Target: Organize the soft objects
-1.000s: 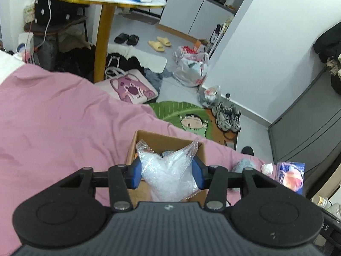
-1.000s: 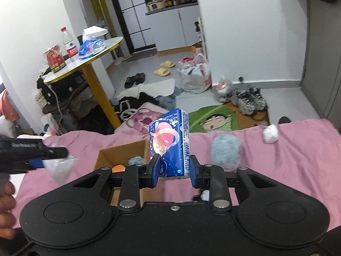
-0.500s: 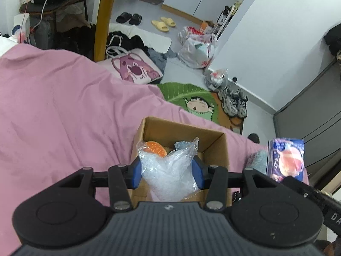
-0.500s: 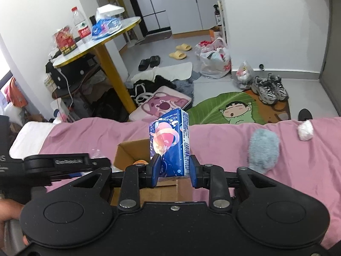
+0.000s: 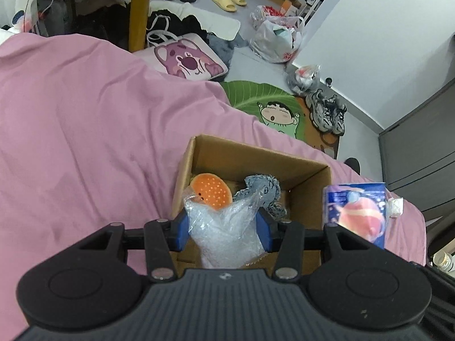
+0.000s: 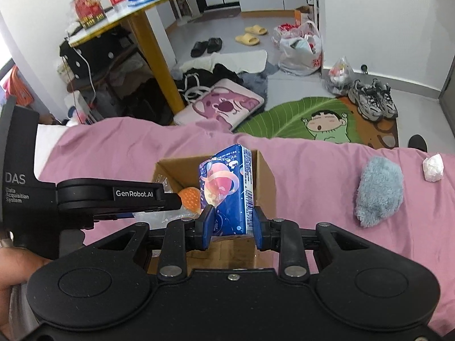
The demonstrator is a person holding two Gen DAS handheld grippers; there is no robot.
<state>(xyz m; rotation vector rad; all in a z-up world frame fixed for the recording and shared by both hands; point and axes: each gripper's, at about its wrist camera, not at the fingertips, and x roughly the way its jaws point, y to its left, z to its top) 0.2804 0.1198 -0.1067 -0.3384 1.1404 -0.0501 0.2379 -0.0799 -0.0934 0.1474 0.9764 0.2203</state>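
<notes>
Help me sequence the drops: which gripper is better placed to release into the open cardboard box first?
Left, probably. The left gripper holds its clear bubble-wrap bag over the cardboard box; the right gripper's blue tissue pack seems nearer the box's edge.

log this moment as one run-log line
left claw: shut on bubble wrap bag over cardboard box | right claw: shut on tissue pack over box | box holds orange toy

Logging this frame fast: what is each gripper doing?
Left gripper: closed on the bubble wrap bag.
Right gripper: closed on the blue tissue pack.
</notes>
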